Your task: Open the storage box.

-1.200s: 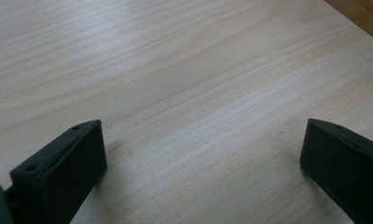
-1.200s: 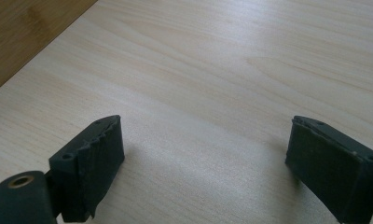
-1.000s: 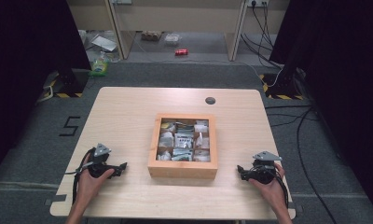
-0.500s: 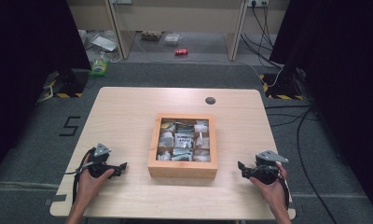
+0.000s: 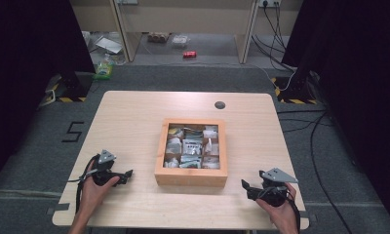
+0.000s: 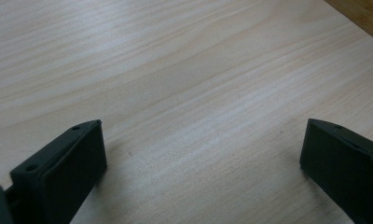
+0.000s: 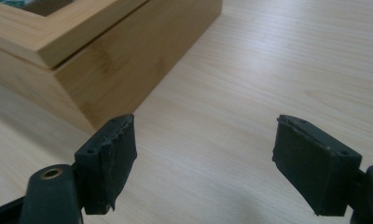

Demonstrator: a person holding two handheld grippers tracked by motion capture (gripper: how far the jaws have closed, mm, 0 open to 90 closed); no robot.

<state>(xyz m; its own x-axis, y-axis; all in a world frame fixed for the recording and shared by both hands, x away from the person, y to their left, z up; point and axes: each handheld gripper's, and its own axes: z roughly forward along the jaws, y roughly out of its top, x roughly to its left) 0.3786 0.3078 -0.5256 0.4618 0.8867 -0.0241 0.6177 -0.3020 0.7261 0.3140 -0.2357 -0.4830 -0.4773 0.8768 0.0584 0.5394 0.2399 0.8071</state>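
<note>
A square wooden box [image 5: 191, 176] with small compartments full of packets sits at the table's middle. My left gripper [image 5: 128, 174] rests near the front left, pointing at the box, jaws wide apart over bare wood [image 6: 201, 144]. At the front right, my right gripper [image 5: 245, 185] points left toward the box's near right corner [image 7: 105, 51]. Its jaws [image 7: 203, 144] have just been closing a little and still stand open, with nothing between them. A hand holds each gripper.
The light wooden table [image 5: 134, 122] has a small black round disc [image 5: 220, 105] near its far edge. On the floor beyond lie a red can [image 5: 189, 54], a green packet [image 5: 104, 68] and cables [image 5: 324, 146] at the right.
My right gripper has shifted a little toward the table's near edge and lifted slightly. The left gripper and the box have stayed put.
</note>
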